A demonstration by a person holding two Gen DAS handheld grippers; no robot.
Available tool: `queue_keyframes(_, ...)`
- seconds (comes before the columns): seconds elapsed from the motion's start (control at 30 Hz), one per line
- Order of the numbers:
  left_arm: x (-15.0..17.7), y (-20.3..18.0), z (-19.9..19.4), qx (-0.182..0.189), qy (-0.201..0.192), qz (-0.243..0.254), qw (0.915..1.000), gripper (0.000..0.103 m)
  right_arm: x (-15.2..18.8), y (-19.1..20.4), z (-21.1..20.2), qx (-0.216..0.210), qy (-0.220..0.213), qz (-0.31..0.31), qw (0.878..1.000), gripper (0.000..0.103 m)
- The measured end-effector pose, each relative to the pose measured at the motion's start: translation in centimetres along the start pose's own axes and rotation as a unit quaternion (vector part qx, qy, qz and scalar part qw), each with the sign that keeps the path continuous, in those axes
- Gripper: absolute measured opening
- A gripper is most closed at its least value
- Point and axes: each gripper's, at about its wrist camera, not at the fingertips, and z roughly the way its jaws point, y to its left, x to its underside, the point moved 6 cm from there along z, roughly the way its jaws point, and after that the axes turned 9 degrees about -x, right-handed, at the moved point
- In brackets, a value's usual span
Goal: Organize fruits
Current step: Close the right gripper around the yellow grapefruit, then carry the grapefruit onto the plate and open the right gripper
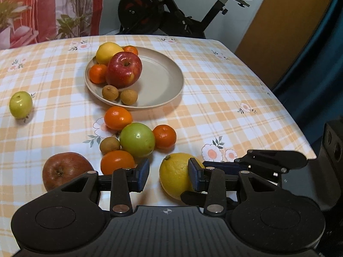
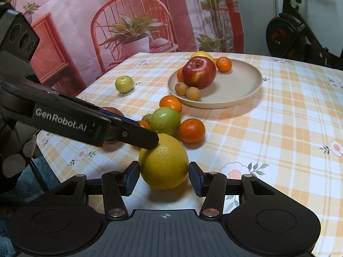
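Note:
A yellow lemon sits low over the checked tablecloth, and my right gripper is shut on it, one pad at each side. My left gripper is open, with nothing pressed between its pads. One of its fingers reaches in from the left and lies on top of the lemon. Behind the lemon are a green apple, three tangerines and a small brown fruit. The beige plate holds a red apple, another lemon, tangerines and two small brown fruits.
A dark red apple lies at the near left and a small green apple at the far left. The table's right edge drops off close by. An exercise bike and a printed backdrop stand behind the table.

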Motion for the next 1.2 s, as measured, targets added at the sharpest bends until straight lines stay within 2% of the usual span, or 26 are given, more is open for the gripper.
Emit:
queue_keyframes(0.43, -0.9, 0.2, 0.8, -0.005, 0.004, -0.013, 0.9999, 0.043, 0.5, -1.1, 0.8, -0.021, -0.010, 0.033, 0.999, 0.049)
queue_keyframes(0.7, -0.8, 0.1, 1.0, 0.013, 0.016, -0.017, 0.9996, 0.043, 0.4, -1.2, 1.1, -0.026, -0.013, 0.034, 0.999, 0.049)
queue_keyframes(0.9, -0.8, 0.3, 1.6, 0.034, 0.025, -0.043, 0.9982, 0.043, 0.4, -1.3, 1.3, -0.024, -0.011, 0.039, 0.999, 0.050)
queue_keyframes(1.07, -0.7, 0.3, 2.3, 0.044, 0.036, -0.060, 0.9965, 0.049, 0.4, -1.5, 1.3, -0.022, -0.011, 0.036, 0.999, 0.049)
queue_keyframes(1.2, -0.5, 0.2, 2.7, 0.051, 0.034, -0.071, 0.9956, 0.049, 0.4, -1.6, 1.2, -0.021, -0.011, 0.037, 0.999, 0.049)
